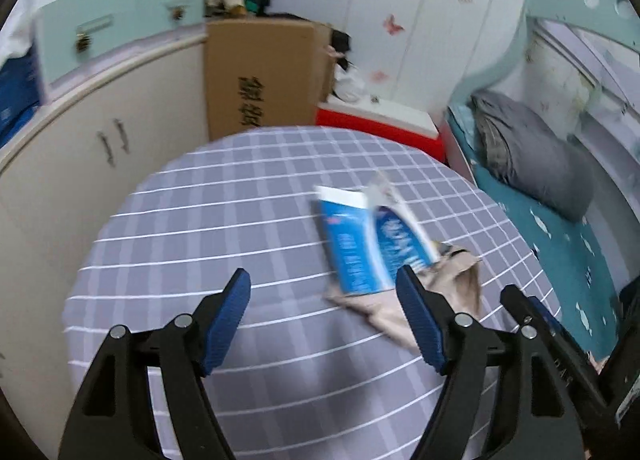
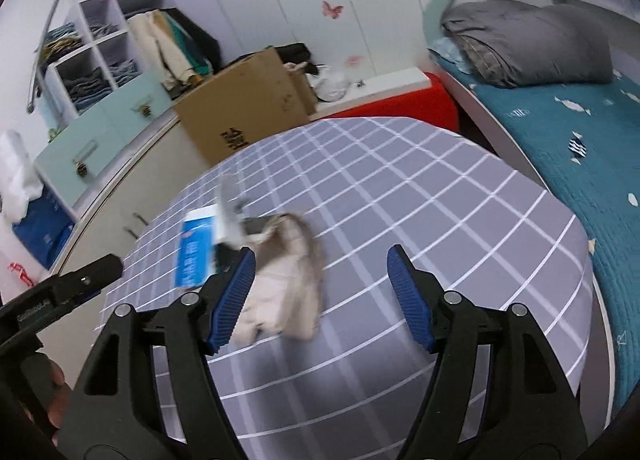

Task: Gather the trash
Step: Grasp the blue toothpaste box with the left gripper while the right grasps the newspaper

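Left wrist view: my left gripper spread, empty; blue carton on checked table, right of centre, beyond right finger, long axis upper-left to lower-right, over beige paper | Right wrist view: my right gripper spread, empty; beige paper by left finger, carton left; right nearer paper.

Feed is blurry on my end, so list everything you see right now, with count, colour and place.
blue carton: 1, blue and white, flattened, on table right of centre
crumpled paper: 1, beige, touching the carton's near end
table: 1, grey checked cloth
cardboard box: 1, brown, behind table
red chest: 1, white lid, behind table
bed: 1, teal cover, right
grey pillow: 1, on bed
cabinet: 1, cream, left
left tongs: open, empty, above table
right tongs: open, empty, near paper
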`<state>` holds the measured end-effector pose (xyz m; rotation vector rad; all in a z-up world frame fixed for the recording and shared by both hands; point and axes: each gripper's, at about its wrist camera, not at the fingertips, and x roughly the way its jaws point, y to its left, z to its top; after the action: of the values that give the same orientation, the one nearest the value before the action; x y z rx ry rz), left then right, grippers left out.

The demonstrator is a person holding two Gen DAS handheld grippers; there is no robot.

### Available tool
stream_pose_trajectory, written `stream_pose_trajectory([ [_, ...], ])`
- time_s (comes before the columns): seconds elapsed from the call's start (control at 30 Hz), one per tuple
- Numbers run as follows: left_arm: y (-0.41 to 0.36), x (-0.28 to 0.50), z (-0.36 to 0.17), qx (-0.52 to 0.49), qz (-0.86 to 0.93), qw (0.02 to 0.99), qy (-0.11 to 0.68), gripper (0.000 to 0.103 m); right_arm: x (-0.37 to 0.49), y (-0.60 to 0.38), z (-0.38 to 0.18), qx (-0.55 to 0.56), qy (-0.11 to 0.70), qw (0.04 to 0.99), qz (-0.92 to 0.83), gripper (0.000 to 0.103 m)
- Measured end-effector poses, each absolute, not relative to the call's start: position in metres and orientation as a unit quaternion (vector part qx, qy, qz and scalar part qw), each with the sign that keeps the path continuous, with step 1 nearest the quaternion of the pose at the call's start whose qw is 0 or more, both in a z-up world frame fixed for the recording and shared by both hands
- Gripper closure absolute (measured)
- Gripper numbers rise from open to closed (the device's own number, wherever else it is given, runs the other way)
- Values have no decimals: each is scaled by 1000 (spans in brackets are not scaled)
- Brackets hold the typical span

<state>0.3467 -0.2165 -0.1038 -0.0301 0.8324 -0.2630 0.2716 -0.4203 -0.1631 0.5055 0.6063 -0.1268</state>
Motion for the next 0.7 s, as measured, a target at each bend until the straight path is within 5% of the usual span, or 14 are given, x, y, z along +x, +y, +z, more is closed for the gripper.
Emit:
stream_pose_trajectory([
  [0.4, -287, 393, -134, 35, -105, 896, 431, 30, 292, -452, -179, 284, 319, 904, -33, 33],
  [0.43, -287, 394, -135, 37, -102, 898, 427, 33, 293, -449, -179, 285, 321, 903, -27, 33],
  [0.5, -286, 397, -135, 33, -115, 895, 430, 74, 296, -451, -180, 283, 326, 902, -19, 33],
  [0.7, -268, 400, -136, 14, -128, 888, 442, 82, 309, -441, -184, 272, 351, 896, 7, 33],
])
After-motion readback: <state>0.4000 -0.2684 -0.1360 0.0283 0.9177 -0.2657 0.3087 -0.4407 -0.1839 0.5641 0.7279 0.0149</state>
